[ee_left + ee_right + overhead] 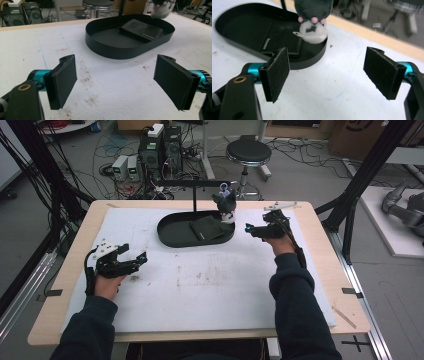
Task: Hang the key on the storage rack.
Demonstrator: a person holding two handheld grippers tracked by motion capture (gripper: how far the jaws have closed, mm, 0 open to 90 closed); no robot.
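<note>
A round black stool [248, 153] and computer towers [161, 149] stand on grey floor [310, 175].

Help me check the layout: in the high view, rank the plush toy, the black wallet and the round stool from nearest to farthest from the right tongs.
1. Plush toy, hanging from the stand at the tray's right end, just left of the right tongs.
2. Black wallet, lying in the tray farther left.
3. Round stool, on the floor beyond the table.

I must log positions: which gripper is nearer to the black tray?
The right gripper, beside the black tray under the hanging plush toy; the left gripper rests farther away.
</note>
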